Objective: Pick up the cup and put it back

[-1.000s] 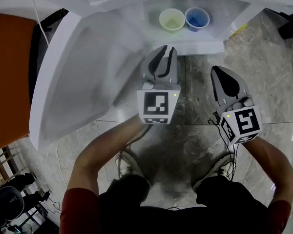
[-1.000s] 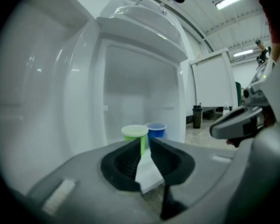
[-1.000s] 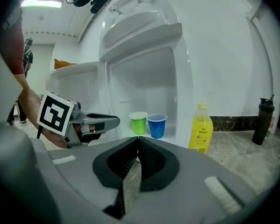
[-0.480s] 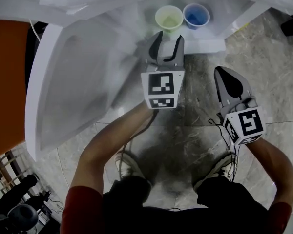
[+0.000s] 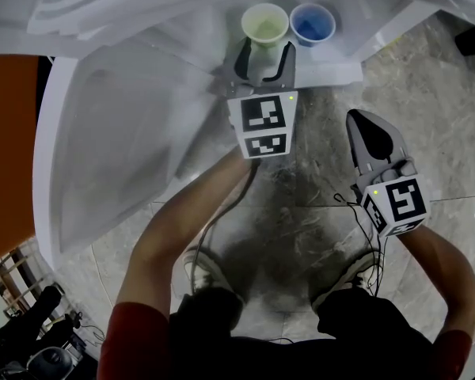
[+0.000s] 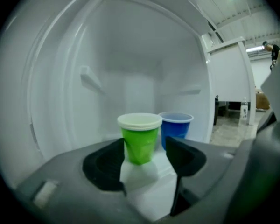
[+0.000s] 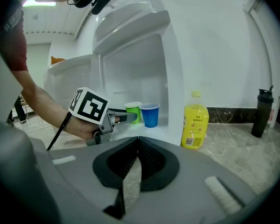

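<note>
1. Head view: high above, facing steeply down onto the white compartment [image 5: 324, 74].
2. Left gripper view: low and close, facing into that compartment at the green cup [image 6: 140, 139] and blue cup [image 6: 176, 127].
3. Right gripper view: farther back, sharing both cups and showing the left tongs [image 7: 129, 117].

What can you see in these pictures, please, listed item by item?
Green cup: one, green, pale rim, on the fridge's floor.
Blue cup: one, blue, just right of the green cup.
Fridge: one, white, open.
Fridge door: one, white, swung left.
Yellow bottle: one, yellow, on the floor right of the fridge.
Dark bottle: one, black, farther right.
Floor: grey stone.
Orange panel: one, head view's left edge.
Left gripper: one, grey, jaws just been opening, apart at the green cup, pads not pressing it.
Right gripper: one, grey, jaws together, empty.
Arms: two, red sleeves.
</note>
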Tool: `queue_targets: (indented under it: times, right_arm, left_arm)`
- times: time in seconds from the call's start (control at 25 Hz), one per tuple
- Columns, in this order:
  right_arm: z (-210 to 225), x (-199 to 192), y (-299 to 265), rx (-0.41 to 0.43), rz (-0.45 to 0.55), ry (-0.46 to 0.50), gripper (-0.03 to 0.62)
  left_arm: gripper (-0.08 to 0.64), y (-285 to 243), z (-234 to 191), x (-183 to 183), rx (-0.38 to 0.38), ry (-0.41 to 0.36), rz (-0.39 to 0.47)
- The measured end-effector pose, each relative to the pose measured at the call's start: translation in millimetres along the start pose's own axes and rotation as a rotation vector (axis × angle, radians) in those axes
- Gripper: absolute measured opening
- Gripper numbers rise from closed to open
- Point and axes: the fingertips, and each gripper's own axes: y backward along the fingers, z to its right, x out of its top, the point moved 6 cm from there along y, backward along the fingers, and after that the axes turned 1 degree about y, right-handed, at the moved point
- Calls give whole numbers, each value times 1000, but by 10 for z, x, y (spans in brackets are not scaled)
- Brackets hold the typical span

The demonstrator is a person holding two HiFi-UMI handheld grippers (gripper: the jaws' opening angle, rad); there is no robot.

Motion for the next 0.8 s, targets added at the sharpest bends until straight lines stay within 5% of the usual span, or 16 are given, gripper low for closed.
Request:
queue_targets:
  times: [0.8]
  right_arm:
    - [54,-71,33,-9,-17,-8,0]
  left_arm:
    - [258,-258,-46,73,146,-8,-16]
